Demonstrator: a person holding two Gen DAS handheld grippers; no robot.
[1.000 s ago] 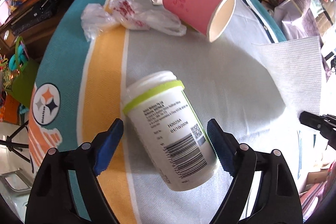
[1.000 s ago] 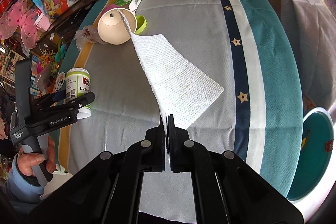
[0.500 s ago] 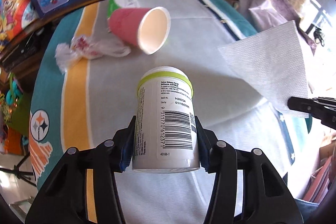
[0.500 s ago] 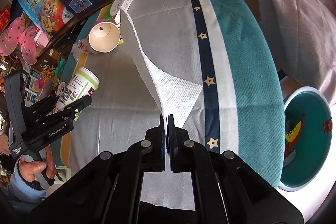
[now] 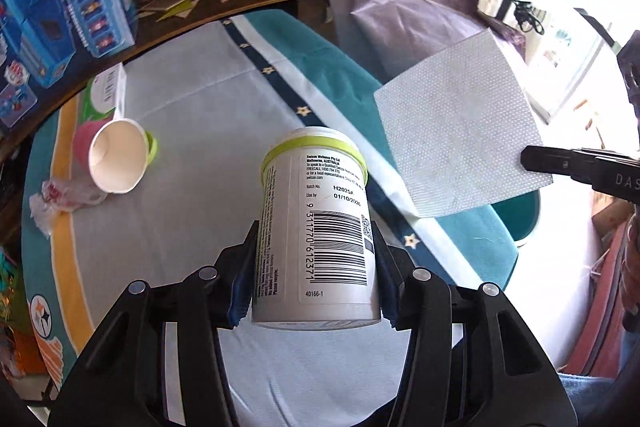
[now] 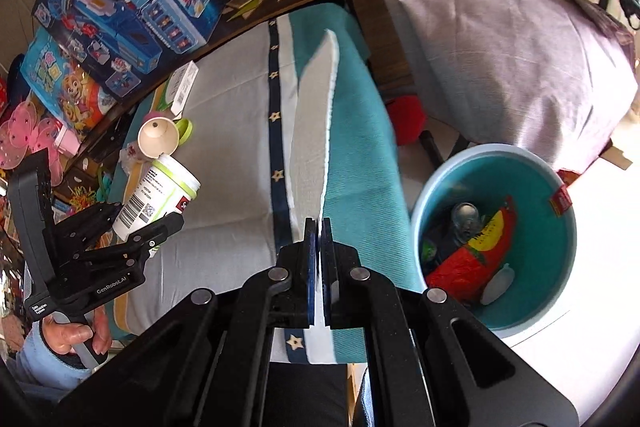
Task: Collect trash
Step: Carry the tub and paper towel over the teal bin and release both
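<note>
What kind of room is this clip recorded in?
Most likely a lived-in home, perhaps a child's play or storage corner. Boxed toy sets are stacked behind a table under a striped, star-printed cloth, pink toy wings sit nearby, and a teal bin on the floor holds rubbish.

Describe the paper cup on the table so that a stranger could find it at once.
Start at the striped cloth table and go to its far corner, below the blue toy boxes. There the paper cup lies on its side, its open mouth facing the camera. Unlike the crumpled plastic wrapper beside it, it is pink outside and white inside.
</note>
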